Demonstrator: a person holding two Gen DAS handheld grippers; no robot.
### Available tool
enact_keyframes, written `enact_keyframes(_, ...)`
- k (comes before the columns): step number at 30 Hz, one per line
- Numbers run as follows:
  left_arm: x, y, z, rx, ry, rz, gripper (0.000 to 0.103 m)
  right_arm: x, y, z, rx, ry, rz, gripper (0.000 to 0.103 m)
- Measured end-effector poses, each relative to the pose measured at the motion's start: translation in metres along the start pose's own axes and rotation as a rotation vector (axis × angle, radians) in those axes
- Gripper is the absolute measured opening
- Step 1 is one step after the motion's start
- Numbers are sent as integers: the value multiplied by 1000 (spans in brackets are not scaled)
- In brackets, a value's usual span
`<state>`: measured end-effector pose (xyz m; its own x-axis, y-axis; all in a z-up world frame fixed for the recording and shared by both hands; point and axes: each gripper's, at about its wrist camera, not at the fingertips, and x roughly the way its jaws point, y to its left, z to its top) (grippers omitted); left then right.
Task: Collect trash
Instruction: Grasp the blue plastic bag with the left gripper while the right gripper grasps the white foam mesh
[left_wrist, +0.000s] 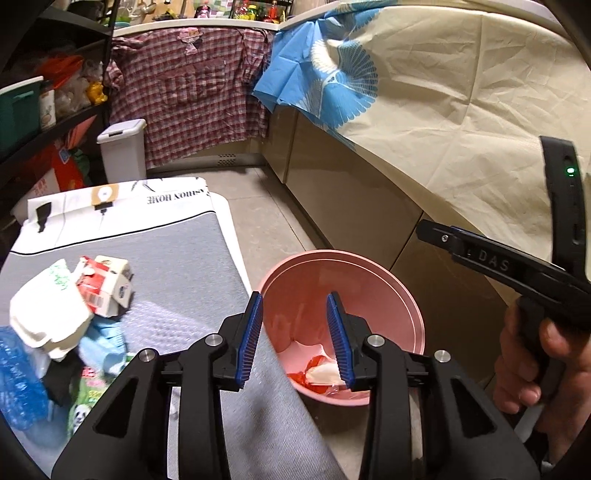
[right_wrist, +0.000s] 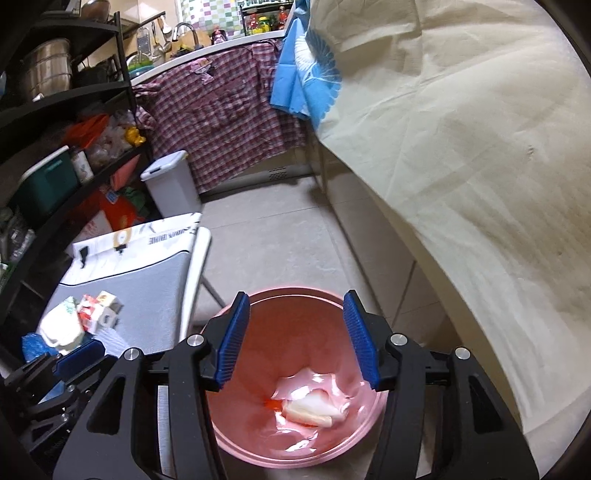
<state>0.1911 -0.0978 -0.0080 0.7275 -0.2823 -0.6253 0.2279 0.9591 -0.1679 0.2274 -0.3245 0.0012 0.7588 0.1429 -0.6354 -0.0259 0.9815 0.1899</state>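
Note:
My right gripper (right_wrist: 295, 299) stands open over a pink bucket (right_wrist: 306, 332) on the floor, with nothing between its pads. At the bucket's bottom lies crumpled white and red trash (right_wrist: 314, 406). My left gripper (left_wrist: 295, 299) is open and empty too, at the table's right edge with the bucket (left_wrist: 369, 266) just beyond it. On the grey-covered table (left_wrist: 184, 258) to its left lies a trash pile: a red and white carton (left_wrist: 105, 288), a white paper bag (left_wrist: 48, 314), a blue plastic bag (left_wrist: 18, 376) and a green packet (left_wrist: 88, 398). A hand (left_wrist: 528, 362) holds the right tool at the far right.
A white lidded bin (left_wrist: 122, 151) stands on the tiled floor beyond the table. A plaid shirt (left_wrist: 192, 88) hangs on the back counter. A cream cloth (left_wrist: 461, 110) drapes the cabinets on the right. A black shelf rack (right_wrist: 55, 129) full of goods lines the left.

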Motion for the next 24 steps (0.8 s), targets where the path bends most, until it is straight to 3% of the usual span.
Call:
enact_keyframes(8,-40,18,-2,-16,-43,50,36,-9,13,-5,-37,-25,20,54)
enact_keyframes(17,-94,52,-12,-60,-82,128,36,-45,41,-14,-106,-138,8,51)
enact_keyframes(21,-122,75,-18,-86,-94,146,36,-61,54,-18,-130,-129,45,43)
enact_keyframes(24,-139,91,-21,-89,-102,171,36,-76,69,-21,-154,-141,87,43)
